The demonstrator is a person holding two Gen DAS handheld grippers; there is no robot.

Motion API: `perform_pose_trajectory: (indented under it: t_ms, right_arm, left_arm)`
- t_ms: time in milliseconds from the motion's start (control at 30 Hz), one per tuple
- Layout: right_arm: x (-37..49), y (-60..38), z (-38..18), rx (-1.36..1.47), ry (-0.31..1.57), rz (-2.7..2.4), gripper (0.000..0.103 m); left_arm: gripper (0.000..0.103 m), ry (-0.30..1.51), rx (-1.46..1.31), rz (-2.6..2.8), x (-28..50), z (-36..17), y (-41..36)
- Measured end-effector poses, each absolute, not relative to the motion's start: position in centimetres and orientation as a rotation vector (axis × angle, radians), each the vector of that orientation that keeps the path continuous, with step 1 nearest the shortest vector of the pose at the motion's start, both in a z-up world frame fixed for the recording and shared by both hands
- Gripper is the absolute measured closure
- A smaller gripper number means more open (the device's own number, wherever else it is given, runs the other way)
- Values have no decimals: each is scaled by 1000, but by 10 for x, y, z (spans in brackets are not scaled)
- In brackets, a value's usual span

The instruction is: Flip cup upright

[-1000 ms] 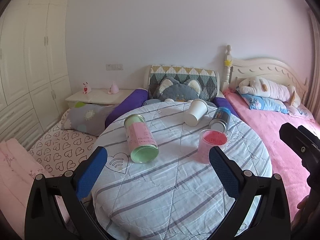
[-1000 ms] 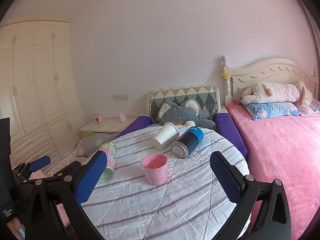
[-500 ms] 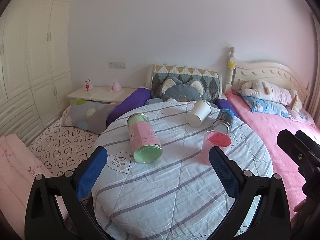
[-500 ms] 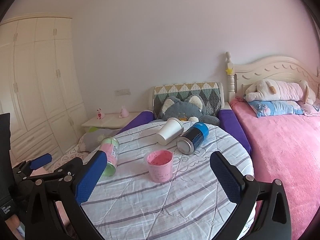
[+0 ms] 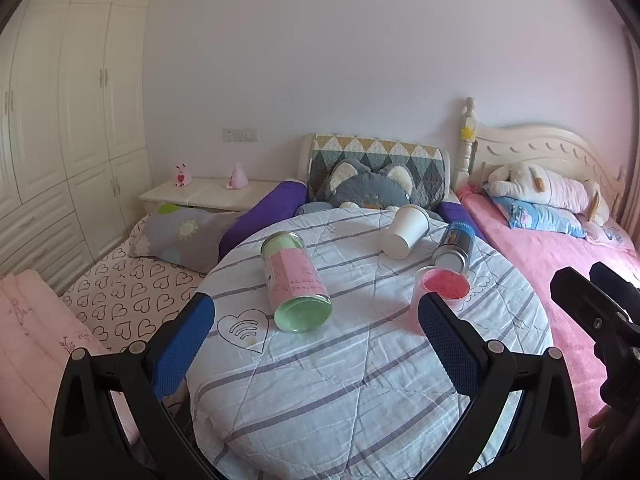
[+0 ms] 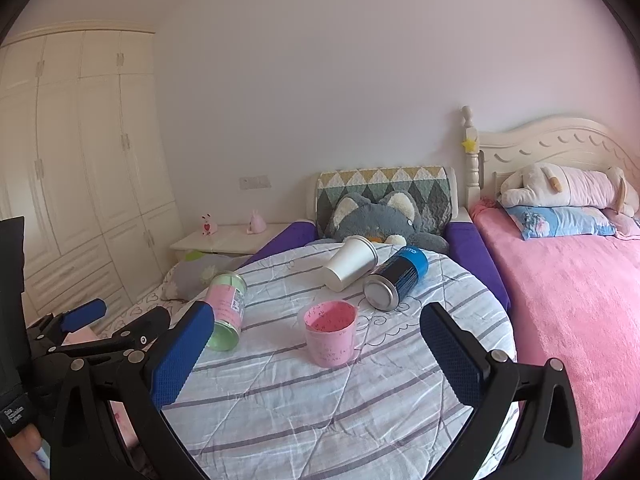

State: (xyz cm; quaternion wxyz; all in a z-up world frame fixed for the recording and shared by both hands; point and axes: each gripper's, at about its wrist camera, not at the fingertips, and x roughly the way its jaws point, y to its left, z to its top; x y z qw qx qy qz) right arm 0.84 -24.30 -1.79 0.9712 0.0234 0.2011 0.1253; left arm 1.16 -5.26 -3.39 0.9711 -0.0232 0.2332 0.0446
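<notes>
- The round surface (image 5: 360, 380) carries a white quilt with grey stripes, and four containers are on it.
- The pink cup (image 6: 331, 334) stands upright with its mouth up, and I take it as the landmark.
- The white paper cup (image 6: 349, 265) lies on its side behind the pink cup, toward the grey plush cat (image 6: 380, 218). Its closed bottom points to the camera and its mouth points to the cat.
- The blue and black can (image 6: 396, 278) lies on its side just beside the white paper cup, behind and to the right of the pink cup. From these views I cannot tell if the two touch.
- The pink and green jar (image 5: 296, 282) lies on its side to the left of the pink cup, well apart from it.
- The left hand-held gripper (image 5: 316, 340) has its fingers wide apart and holds nothing. It hovers in front of the pink cup, over the near part of the surface.
- The right hand-held gripper (image 6: 316, 354) is also spread wide and empty, in front of the pink cup.
- A bed with a pink blanket (image 6: 580, 300) is to the right of the pink cup.
</notes>
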Motion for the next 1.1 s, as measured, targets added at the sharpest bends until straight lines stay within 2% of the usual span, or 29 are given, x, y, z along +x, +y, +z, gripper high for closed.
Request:
perform_pose_trajectory:
  t_ms: [1100]
  right_arm:
    - [25, -236, -30, 33, 472, 256, 0]
  left_arm:
    - [0, 508, -25, 82, 22, -47, -52]
